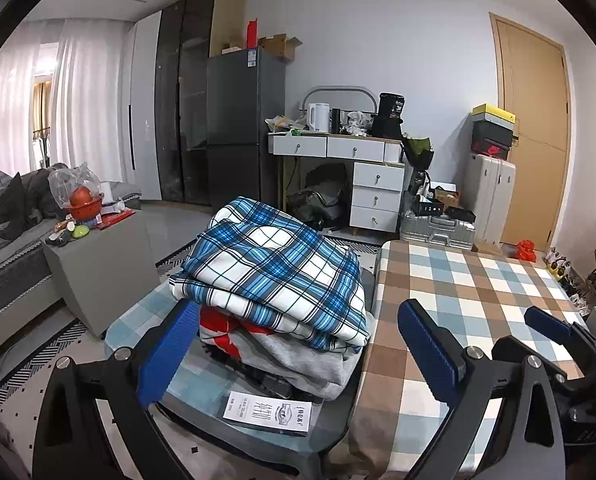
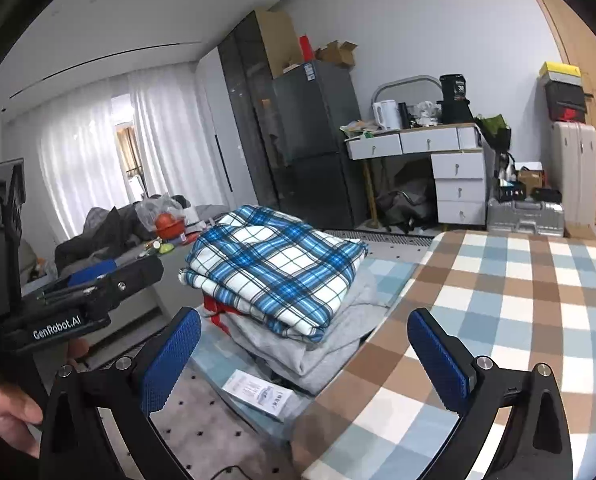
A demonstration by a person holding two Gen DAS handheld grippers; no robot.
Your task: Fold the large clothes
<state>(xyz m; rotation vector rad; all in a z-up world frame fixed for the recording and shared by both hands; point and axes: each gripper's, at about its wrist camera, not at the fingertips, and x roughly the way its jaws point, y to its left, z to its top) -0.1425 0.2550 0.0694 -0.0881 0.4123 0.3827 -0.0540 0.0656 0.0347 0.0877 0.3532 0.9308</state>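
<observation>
Folded plaid shirt (image 1: 274,268) tops a clothes pile (image 1: 294,356) beside checked table (image 1: 478,280).

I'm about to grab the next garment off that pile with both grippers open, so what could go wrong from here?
1. The blue plaid garment lies on top of a loose stack, with a grey garment and a red one beneath; a deep pinch may drag those along.
2. The stack sits on a low stool beside the checked table; a sideways pull could topple it.
3. The paper tag might get swept off.
</observation>
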